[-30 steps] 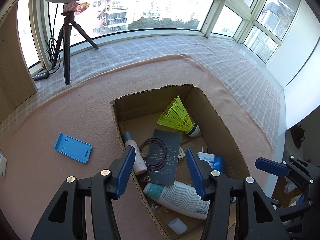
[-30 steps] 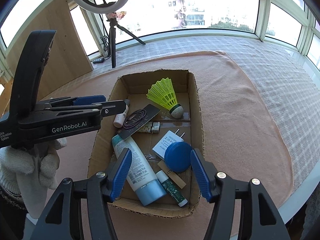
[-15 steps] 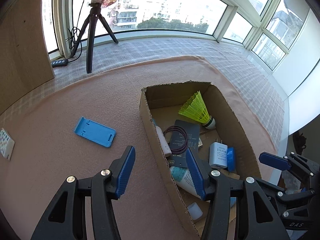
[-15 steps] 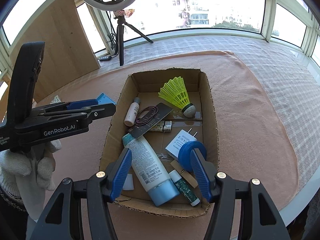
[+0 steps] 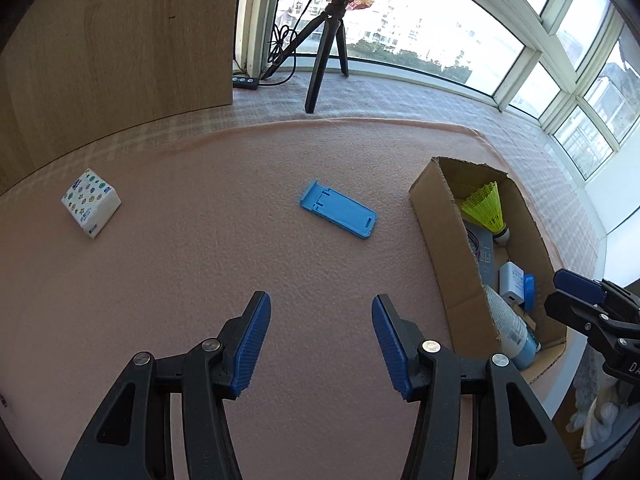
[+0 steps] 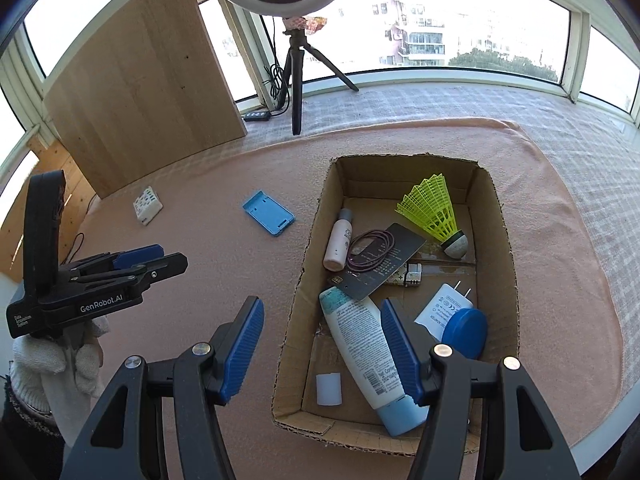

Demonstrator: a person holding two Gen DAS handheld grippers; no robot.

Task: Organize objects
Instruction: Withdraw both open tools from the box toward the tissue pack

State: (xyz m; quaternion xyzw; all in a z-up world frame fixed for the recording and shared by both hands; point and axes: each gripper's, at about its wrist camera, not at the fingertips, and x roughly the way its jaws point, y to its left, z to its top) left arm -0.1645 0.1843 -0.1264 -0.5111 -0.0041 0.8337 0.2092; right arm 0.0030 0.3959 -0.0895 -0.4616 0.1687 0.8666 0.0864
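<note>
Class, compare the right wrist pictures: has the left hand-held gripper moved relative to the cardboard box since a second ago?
Yes. The left hand-held gripper has moved leftward, away from the cardboard box; earlier its tips reached the box's left wall, now pink cloth shows between them.

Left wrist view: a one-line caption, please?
Open left gripper above pink cloth, facing blue phone stand.

Left wrist view: steeply down onto pink cloth (image 5: 200, 280), cardboard box (image 5: 444, 248) at right edge. Right wrist view: steeply down, close above the same box (image 6: 304, 280). Shared: box, blue phone stand (image 5: 338, 214) (image 6: 268, 212) (also tripod (image 6: 296, 80)).
</note>
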